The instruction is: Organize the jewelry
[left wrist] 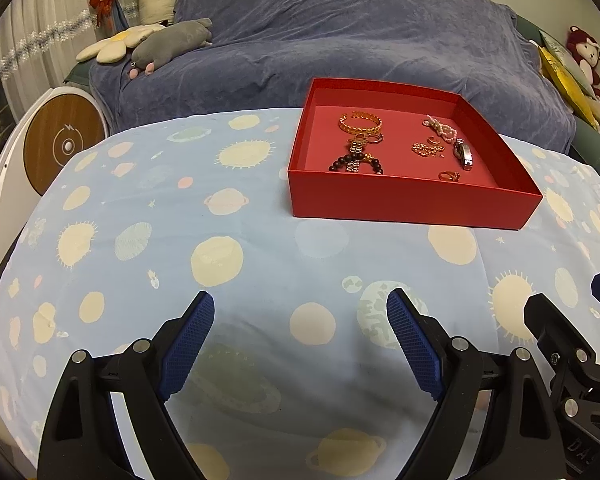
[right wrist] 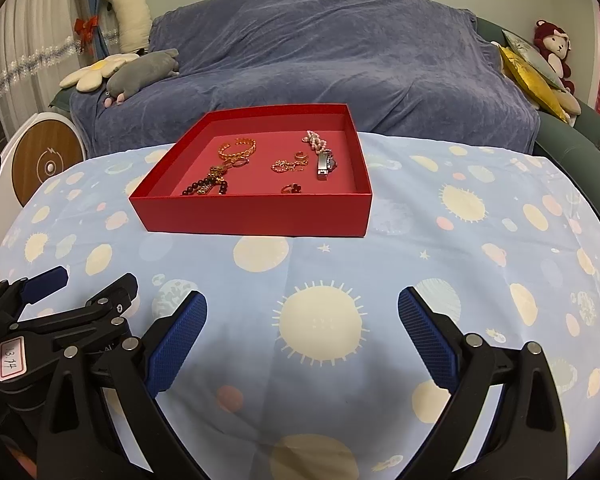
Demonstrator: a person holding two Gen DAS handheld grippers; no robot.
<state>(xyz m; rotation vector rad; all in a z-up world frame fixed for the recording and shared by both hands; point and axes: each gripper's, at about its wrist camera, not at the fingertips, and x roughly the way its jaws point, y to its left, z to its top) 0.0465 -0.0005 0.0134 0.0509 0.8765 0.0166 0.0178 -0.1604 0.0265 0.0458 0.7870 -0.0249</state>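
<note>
Left gripper [left wrist: 300,308] and right gripper [right wrist: 302,308]: jaws spread wide, holding nothing, parked side by side over the tablecloth [right wrist: 440,248], short of the red box [right wrist: 256,210]. All visible jewelry [right wrist: 276,166] lies inside the box, likely the collection point.

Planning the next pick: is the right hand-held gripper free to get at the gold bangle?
Probably yes: right hand-held gripper is open, red box is lidless, gold bangle lies uncovered.

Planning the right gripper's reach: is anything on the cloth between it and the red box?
Nothing visible: only bare cloth lies between the open right gripper and the red box, whose near wall screens the jewelry.
</note>
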